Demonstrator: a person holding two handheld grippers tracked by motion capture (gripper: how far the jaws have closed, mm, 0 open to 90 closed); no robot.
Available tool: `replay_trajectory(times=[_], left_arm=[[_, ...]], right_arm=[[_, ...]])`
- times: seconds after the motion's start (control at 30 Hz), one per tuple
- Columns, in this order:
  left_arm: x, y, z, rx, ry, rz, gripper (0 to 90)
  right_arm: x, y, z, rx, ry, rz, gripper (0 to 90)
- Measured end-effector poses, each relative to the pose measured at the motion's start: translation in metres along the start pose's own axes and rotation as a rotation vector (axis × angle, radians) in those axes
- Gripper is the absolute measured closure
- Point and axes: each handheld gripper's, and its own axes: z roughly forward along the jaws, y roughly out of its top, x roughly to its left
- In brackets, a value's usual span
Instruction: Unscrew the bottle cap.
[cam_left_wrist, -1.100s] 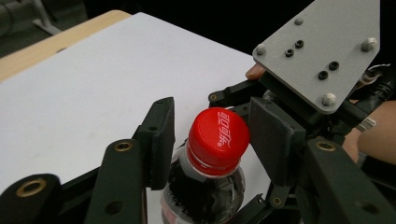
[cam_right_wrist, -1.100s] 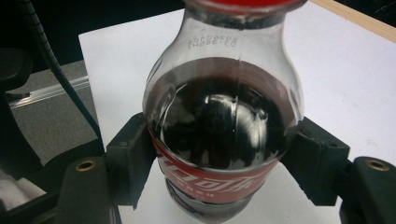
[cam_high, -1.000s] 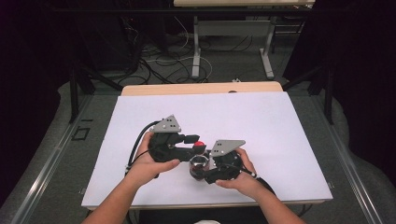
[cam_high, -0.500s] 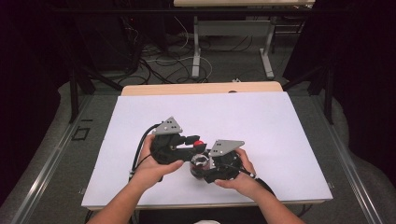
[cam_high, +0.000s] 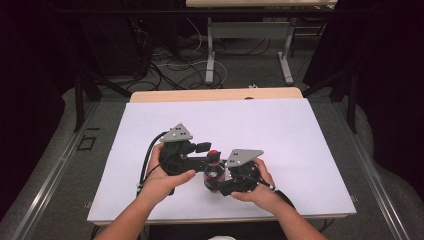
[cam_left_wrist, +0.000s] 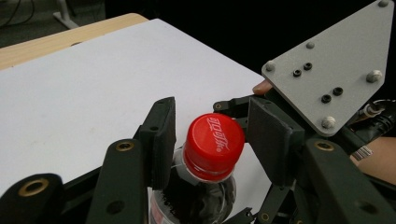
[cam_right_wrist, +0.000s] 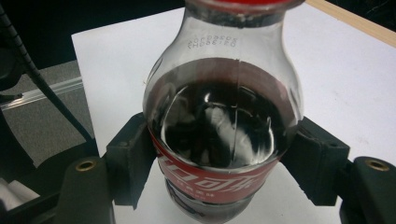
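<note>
Two grippers meet over one small cola bottle (cam_right_wrist: 223, 121) near the front middle of the white table (cam_high: 300, 130). On the left, the left gripper (cam_left_wrist: 210, 135) straddles the red cap (cam_left_wrist: 214, 145); its jaws have just been opening, and a sliver of gap shows on each side of the cap, so it is released rather than clenched. To the right, the right gripper (cam_right_wrist: 224, 161) is clamped on the bottle's body at the red label (cam_right_wrist: 210, 179), pads pressed against both sides, holding it upright. The dark drink stands high in the shoulder, so the risk I'd judge is fizz or spill if the cap comes loose while the bottle is squeezed, or the cap slipping between slack pads if the left hand twists before closing again. The tabletop is plain, matte white, with a pale wooden strip (cam_high: 215, 94) at its far edge. Beyond lie grey carpet (cam_high: 55, 165), tangled cables (cam_high: 175, 62) and metal table legs (cam_high: 210, 50) in a dim room.
</note>
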Motion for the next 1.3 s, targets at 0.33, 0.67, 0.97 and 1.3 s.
replay_trajectory(times=[0.33,0.67,0.97,1.3], left_arm=[[0.001,-0.003,0.009,0.048,-0.031,-0.002,60.3],[0.002,0.003,0.004,0.032,0.023,0.010,61.0],[0.018,0.001,-0.001,0.028,0.078,-0.019,61.1],[0.039,-0.006,-0.004,0.028,0.120,-0.065,61.1]], right_arm=[[0.001,0.000,0.001,-0.008,-0.005,-0.002,30.2],[-0.002,-0.003,0.003,0.000,-0.024,0.003,30.2],[-0.010,-0.006,0.003,0.001,-0.055,0.021,30.2],[-0.019,-0.007,0.004,0.024,-0.073,0.053,30.2]])
